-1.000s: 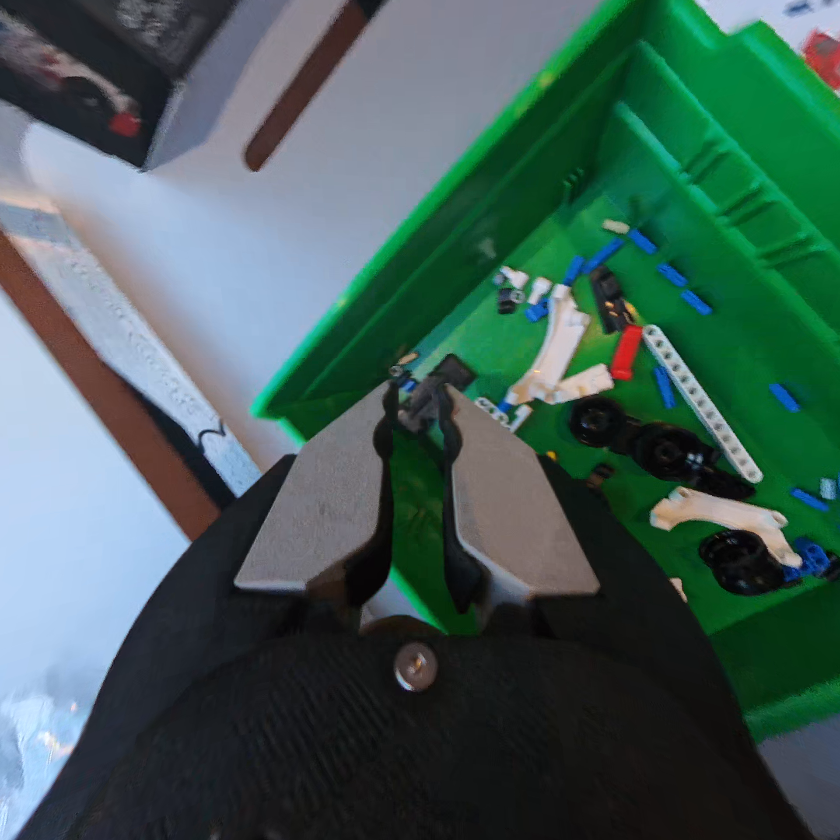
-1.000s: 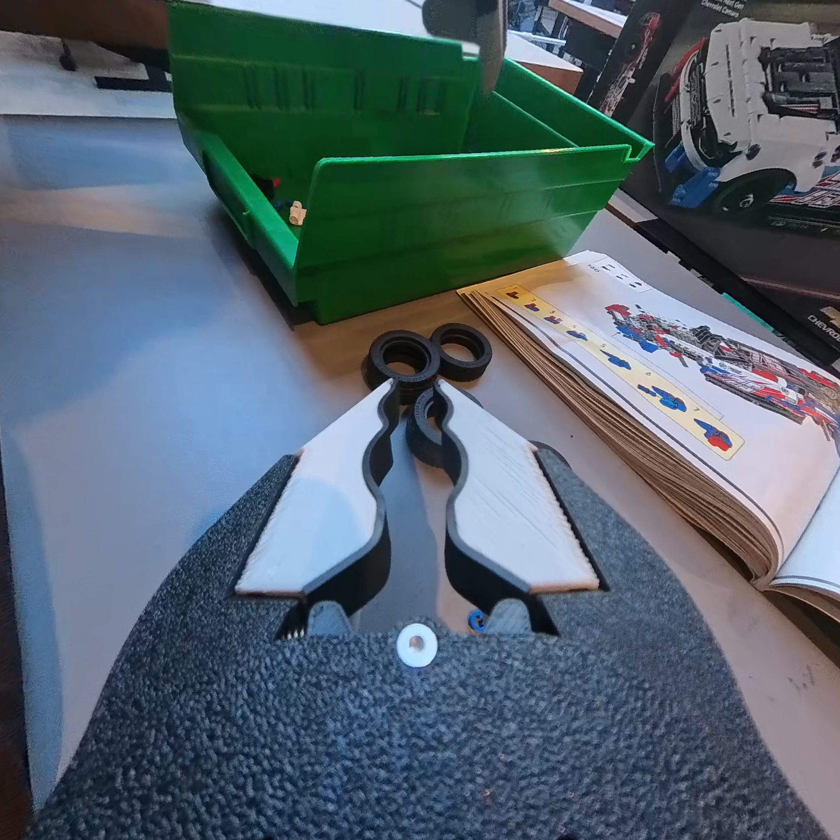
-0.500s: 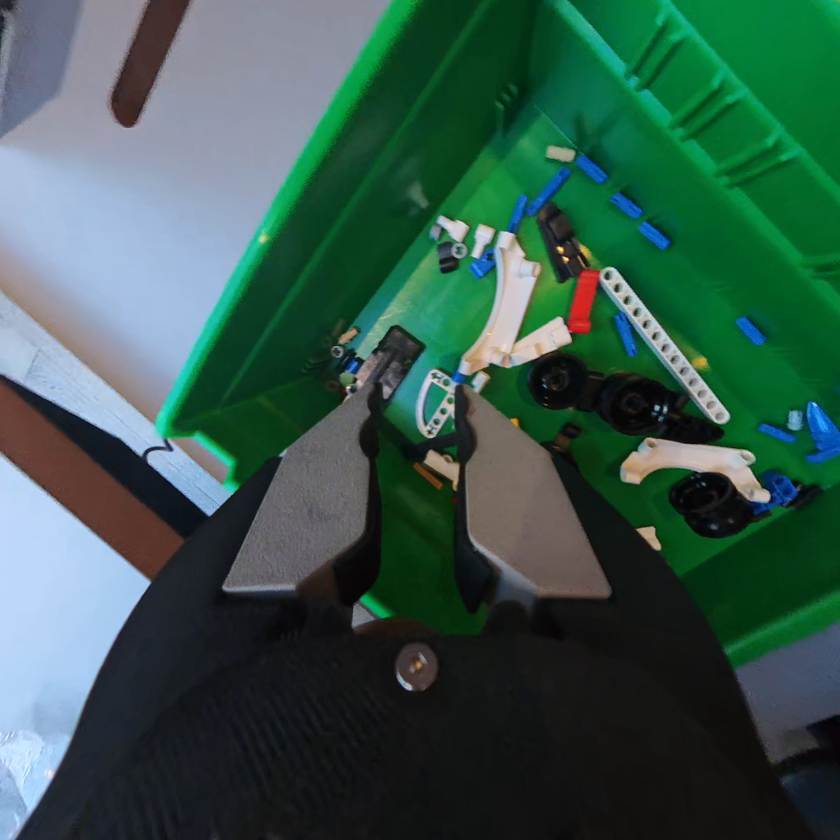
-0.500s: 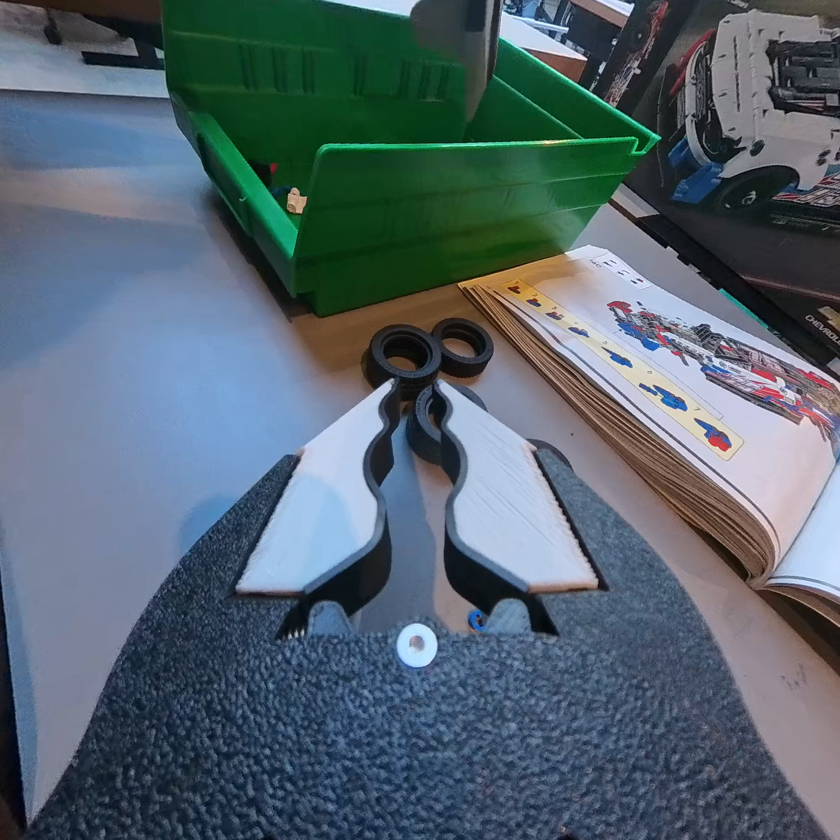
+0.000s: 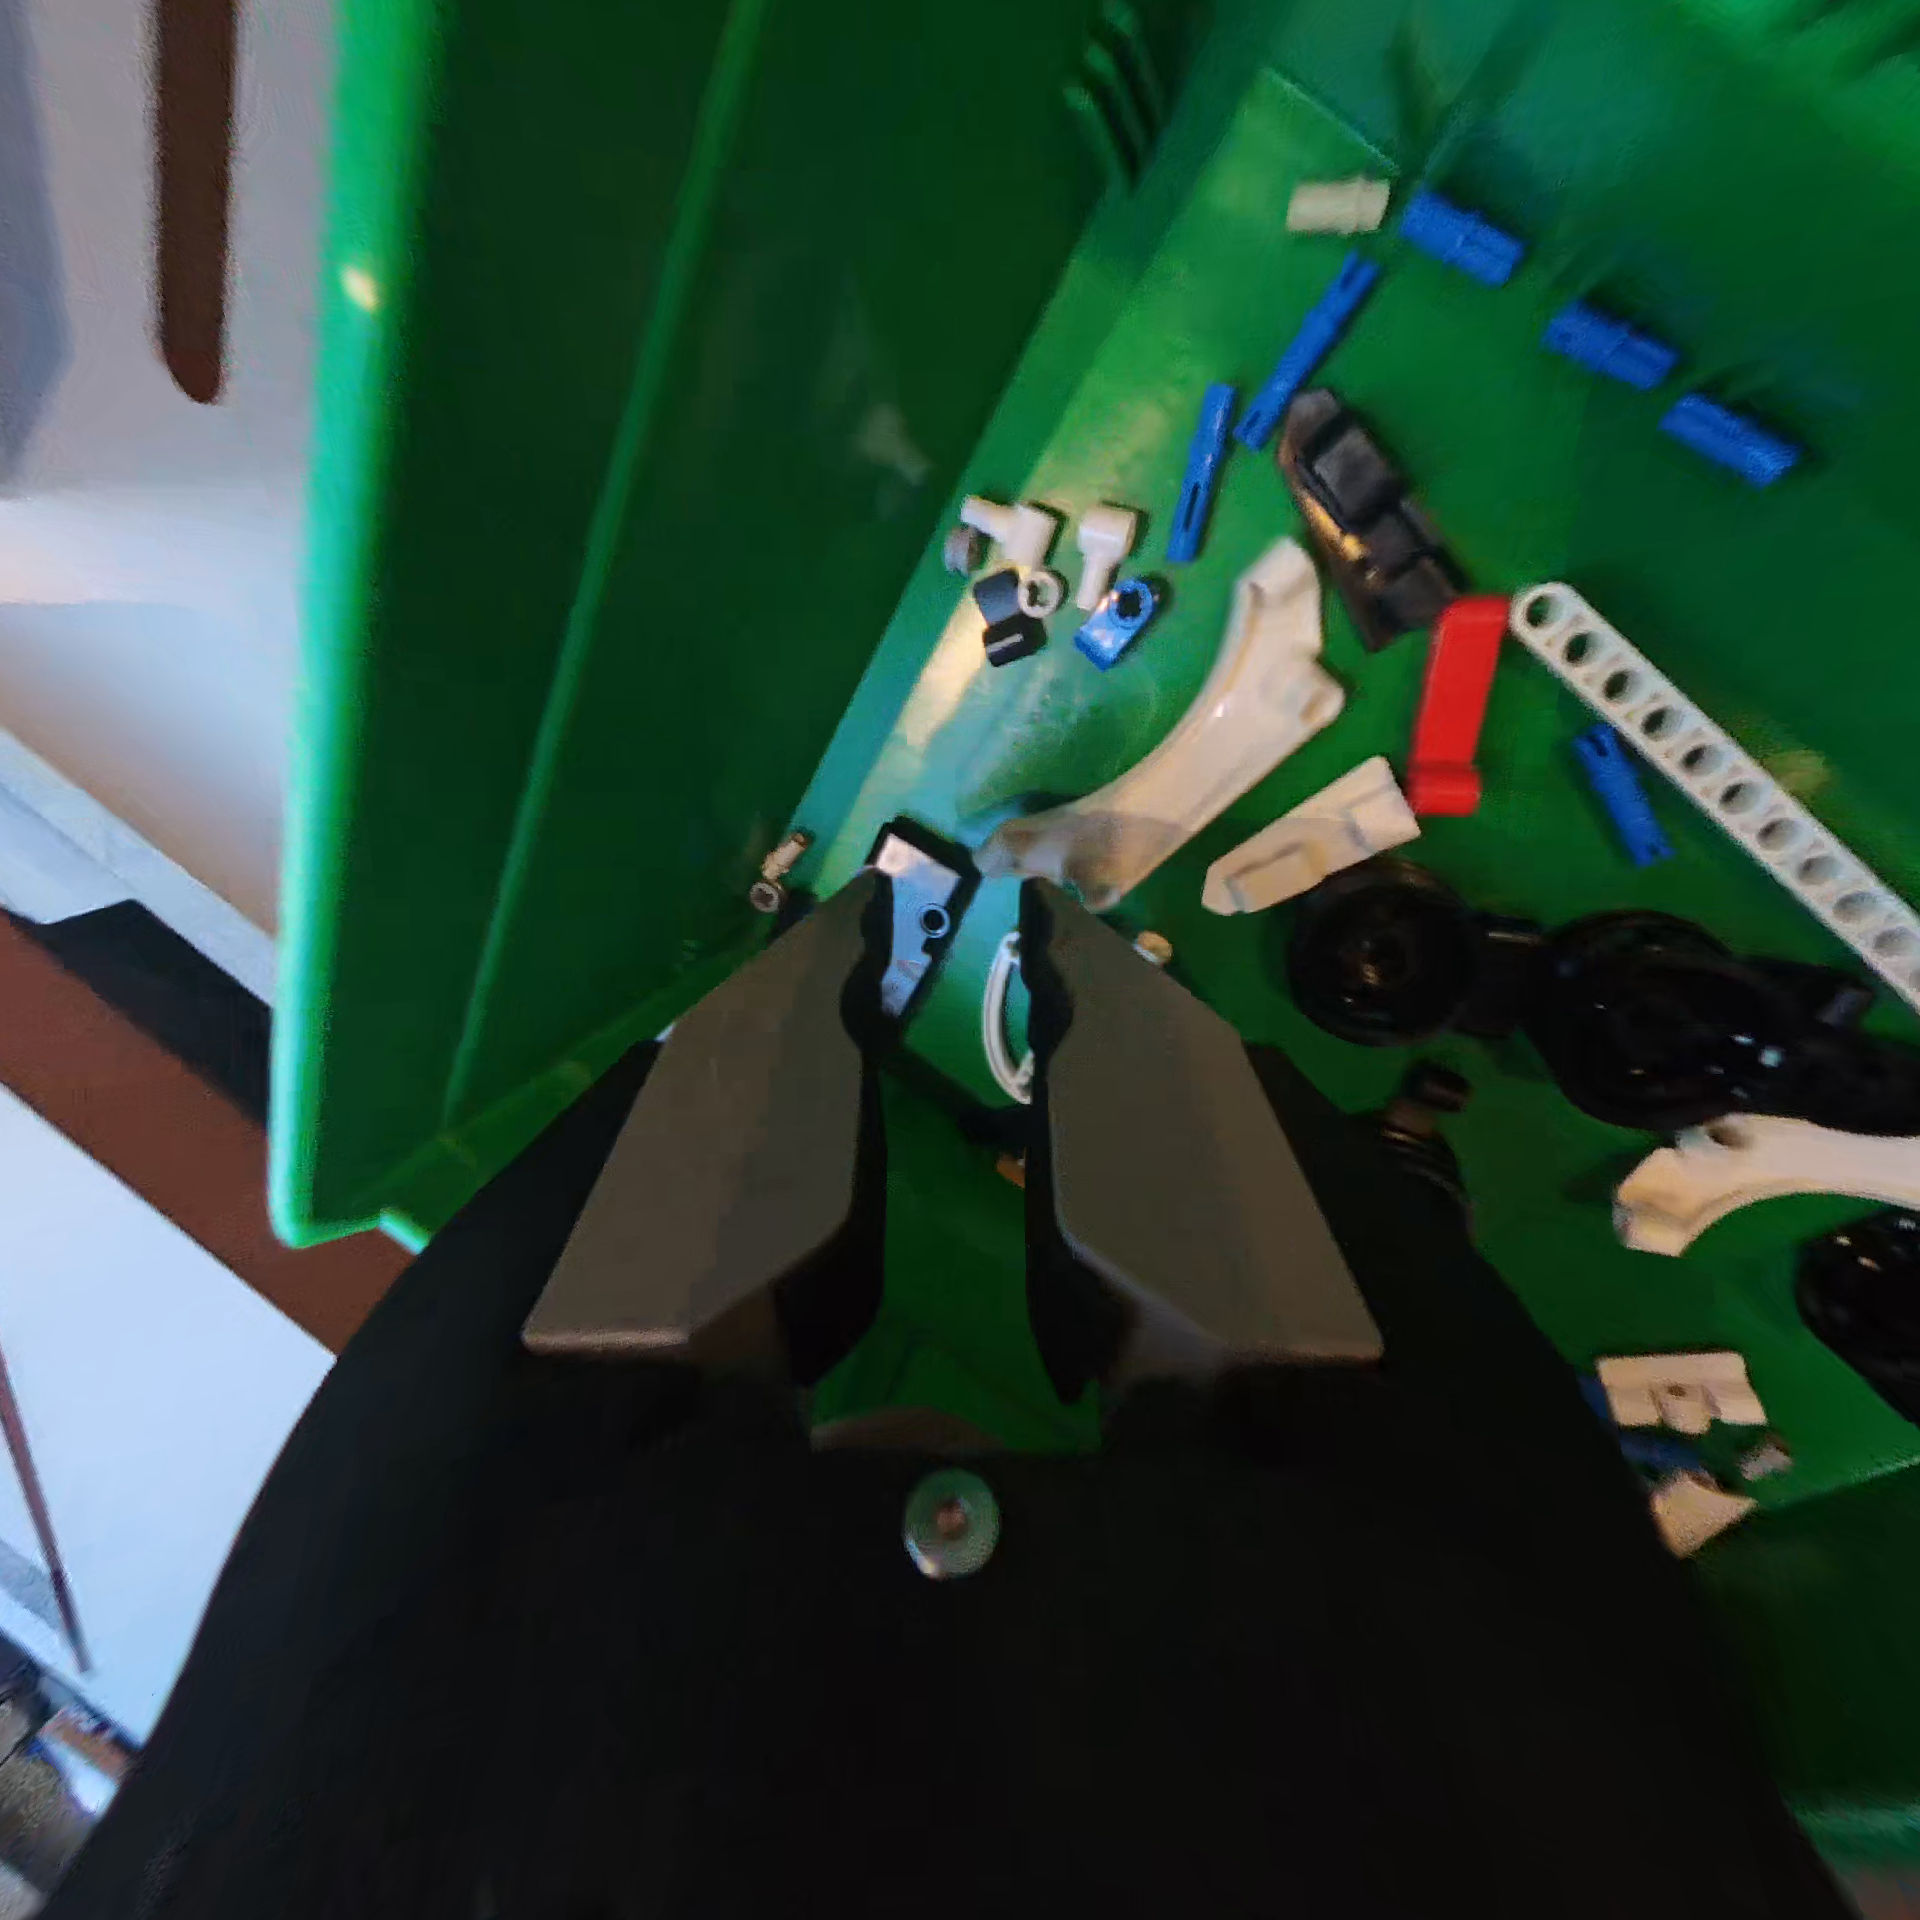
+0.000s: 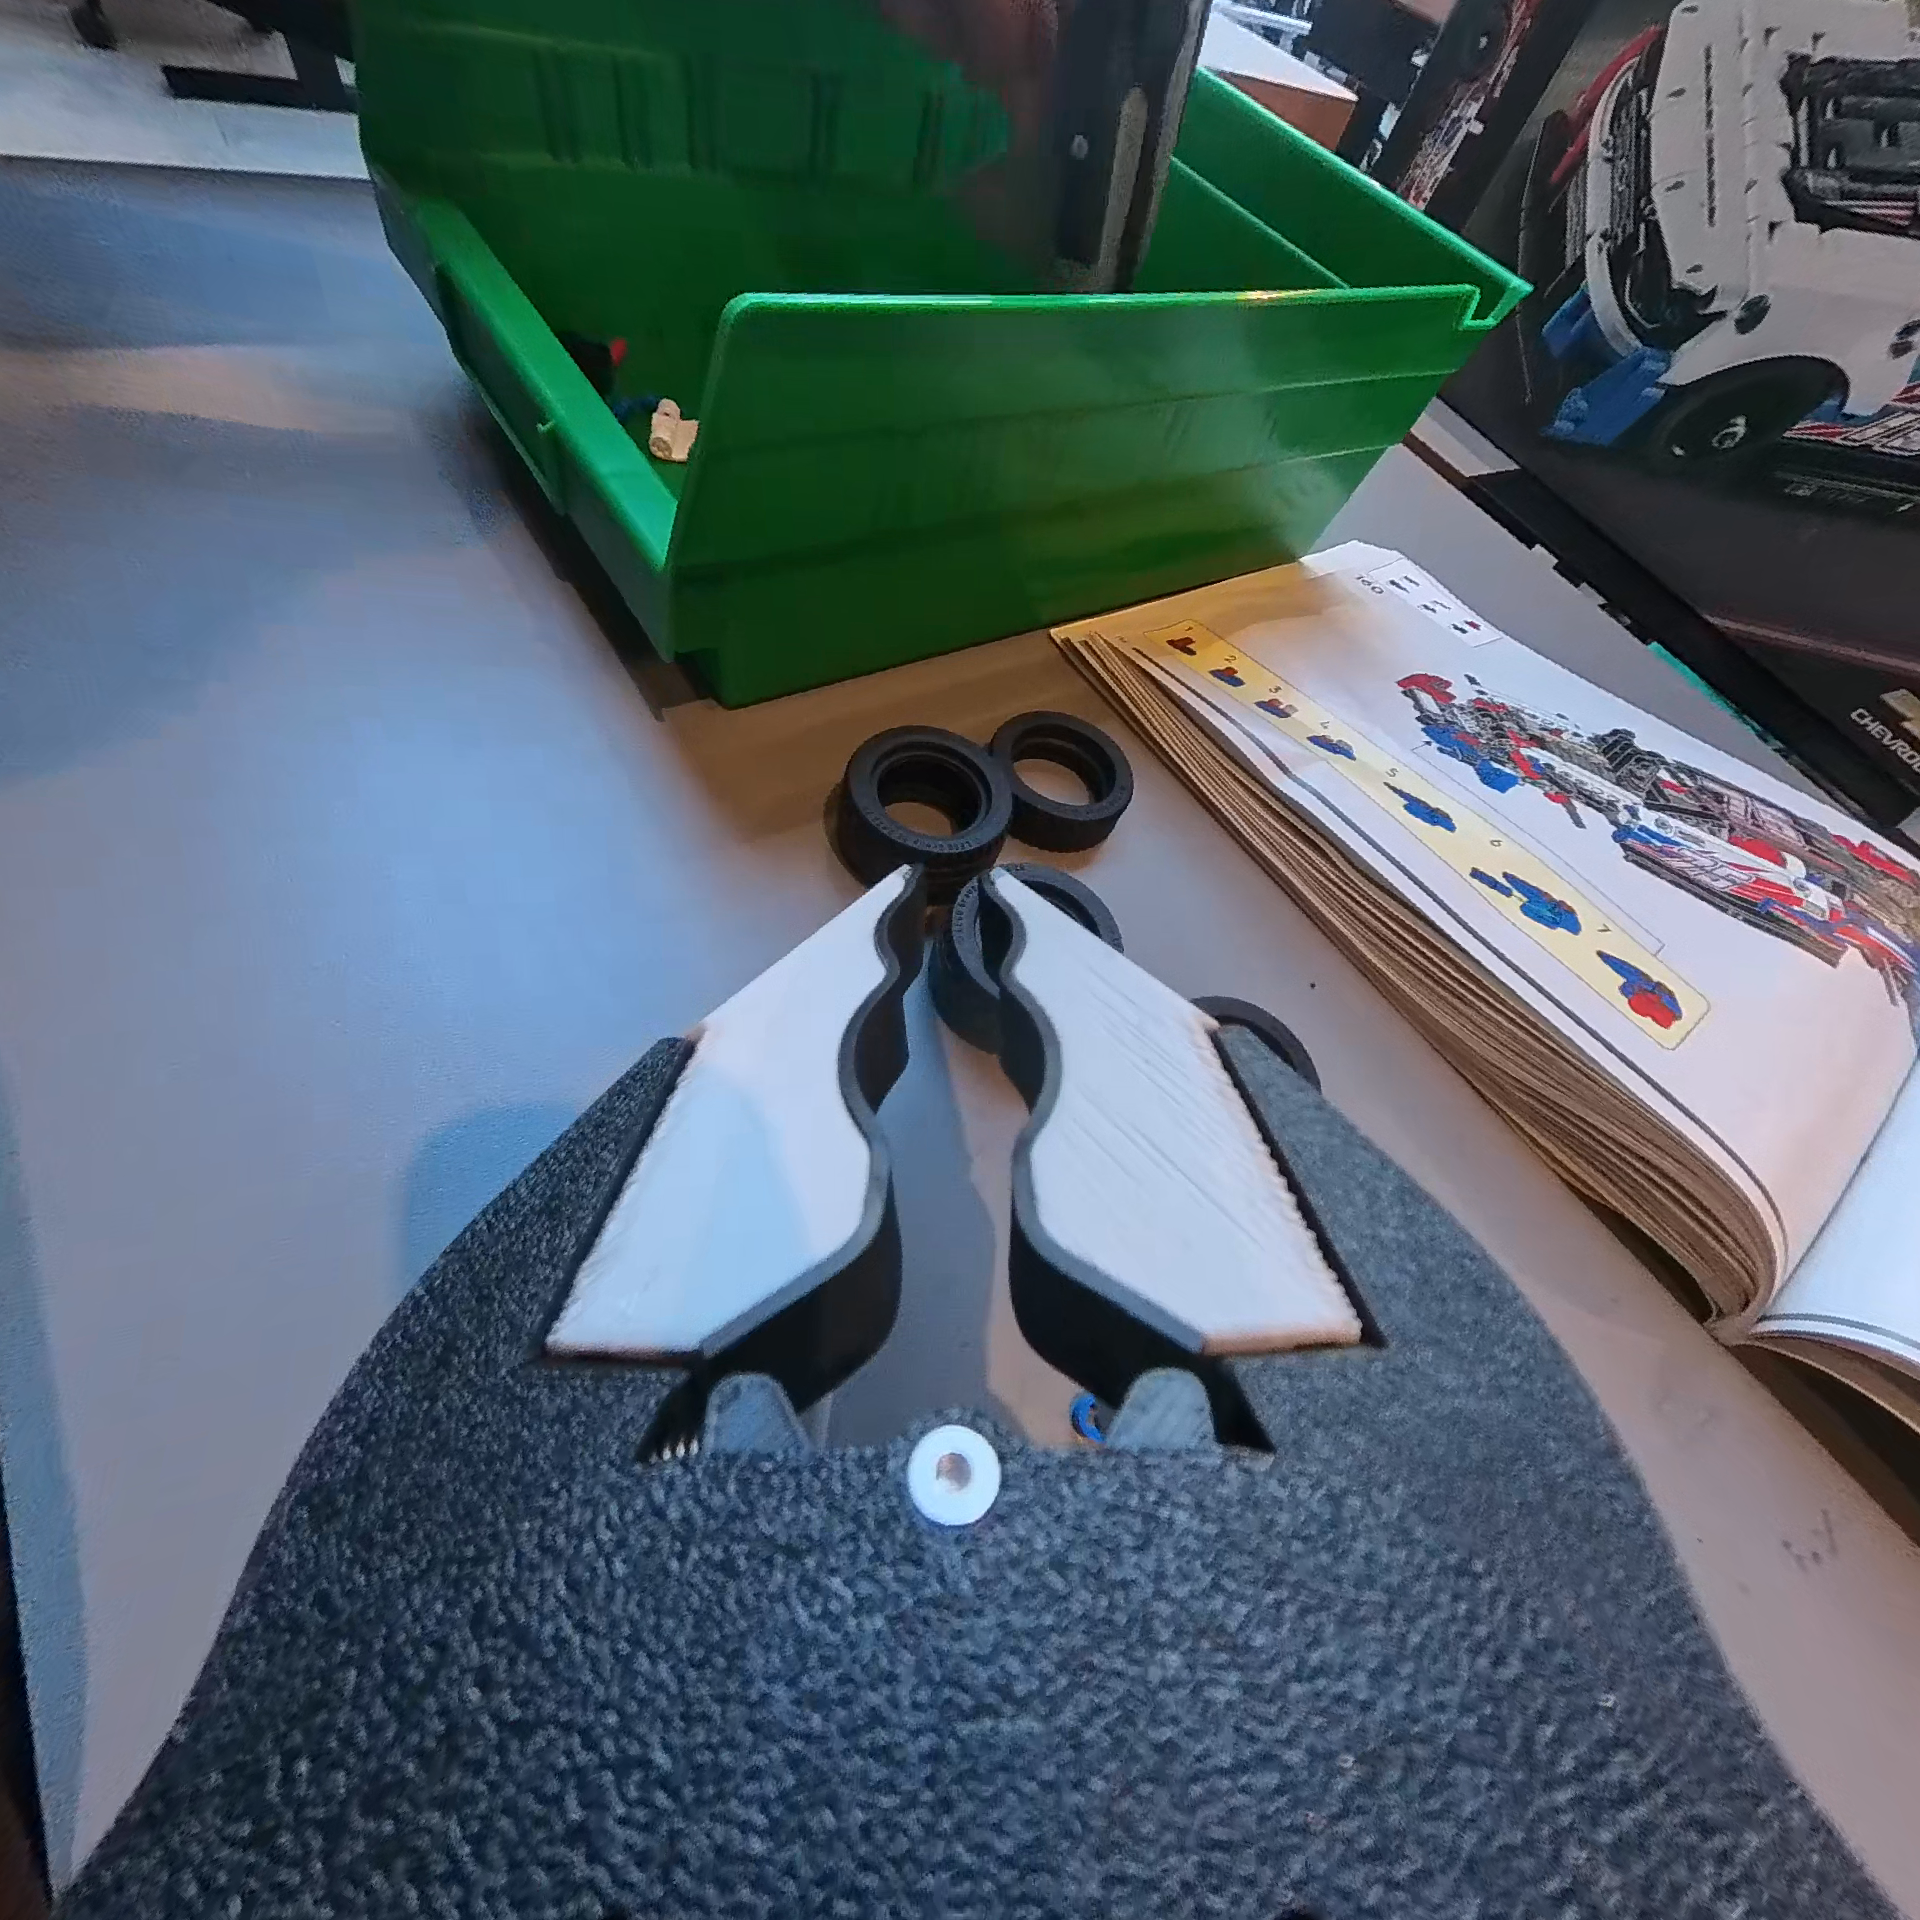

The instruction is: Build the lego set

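Observation:
My left gripper (image 5: 951, 899) is open, low inside the green bin (image 5: 623, 520). A black and grey piece (image 5: 920, 920) lies at its left fingertip, and a thin white curved piece (image 5: 1003, 1013) lies between the fingers. Loose parts cover the bin floor: a white fender (image 5: 1205, 738), a red piece (image 5: 1455, 696), a white holed beam (image 5: 1714, 779) and black wheels (image 5: 1382, 966). My right gripper (image 6: 948, 894) is shut on the wall of a black tyre (image 6: 966, 971) just above the table. The left gripper (image 6: 1101, 135) also shows in the right wrist view, reaching into the bin (image 6: 1039, 416).
Two more black tyres (image 6: 920, 805) (image 6: 1060, 779) lie on the grey table between my right gripper and the bin, and another (image 6: 1262, 1029) lies by my right finger. An open instruction booklet (image 6: 1558, 883) lies to the right, with the set's box (image 6: 1766, 260) behind it. Spacing between my two grippers at the tips: around 30 cm.
My left gripper has moved down and deeper into the bin, and its jaws stand wider apart. The right gripper has stayed put with the tyre.

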Demonstrator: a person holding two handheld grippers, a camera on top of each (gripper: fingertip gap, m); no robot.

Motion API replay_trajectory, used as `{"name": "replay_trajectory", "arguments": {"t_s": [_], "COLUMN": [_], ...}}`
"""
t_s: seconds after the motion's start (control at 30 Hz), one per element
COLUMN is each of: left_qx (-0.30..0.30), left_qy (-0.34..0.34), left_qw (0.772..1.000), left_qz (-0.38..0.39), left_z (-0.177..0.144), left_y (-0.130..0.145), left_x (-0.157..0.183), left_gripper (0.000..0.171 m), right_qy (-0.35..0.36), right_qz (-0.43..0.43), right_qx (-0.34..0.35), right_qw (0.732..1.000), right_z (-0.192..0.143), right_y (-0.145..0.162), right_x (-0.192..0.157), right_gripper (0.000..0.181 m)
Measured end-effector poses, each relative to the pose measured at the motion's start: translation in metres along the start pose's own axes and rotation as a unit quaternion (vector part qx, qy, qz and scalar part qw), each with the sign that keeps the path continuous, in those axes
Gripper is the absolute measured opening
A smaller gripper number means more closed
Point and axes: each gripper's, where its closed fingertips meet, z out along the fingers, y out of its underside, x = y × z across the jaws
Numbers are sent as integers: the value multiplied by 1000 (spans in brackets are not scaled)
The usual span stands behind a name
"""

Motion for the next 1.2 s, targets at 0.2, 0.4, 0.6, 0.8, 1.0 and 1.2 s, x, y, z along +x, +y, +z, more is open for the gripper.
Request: {"name": "replay_trajectory", "arguments": {"t_s": [0.2, 0.4, 0.6, 0.8, 1.0, 1.2], "left_qx": [64, 41, 6, -5, 4, 25], "left_qy": [68, 173, 209, 194, 111, 75], "left_qw": [996, 982, 972, 968, 991, 997], "left_qz": [-5, 67, 108, 157, 77, 20], "left_z": [-49, -70, -53, -35, -33, -56], "left_y": [13, 53, 54, 42, 29, 45], "left_x": [27, 99, 141, 145, 89, 59], "left_gripper": [31, 30, 34, 9, 22, 22], "right_qy": [-3, -6, -7, -7, -6, -9], "right_qz": [12, 43, 60, 55, 58, 55], "right_qx": [-1, 10, 21, 18, 26, 28], "right_qw": [1000, 999, 998, 998, 998, 998], "right_z": [1, -1, -4, -3, -4, -5], "right_y": [0, -2, -4, -4, -6, -6], "right_x": [2, 9, 12, 12, 13, 12], "right_gripper": [9, 9, 8, 8, 8, 8]}}
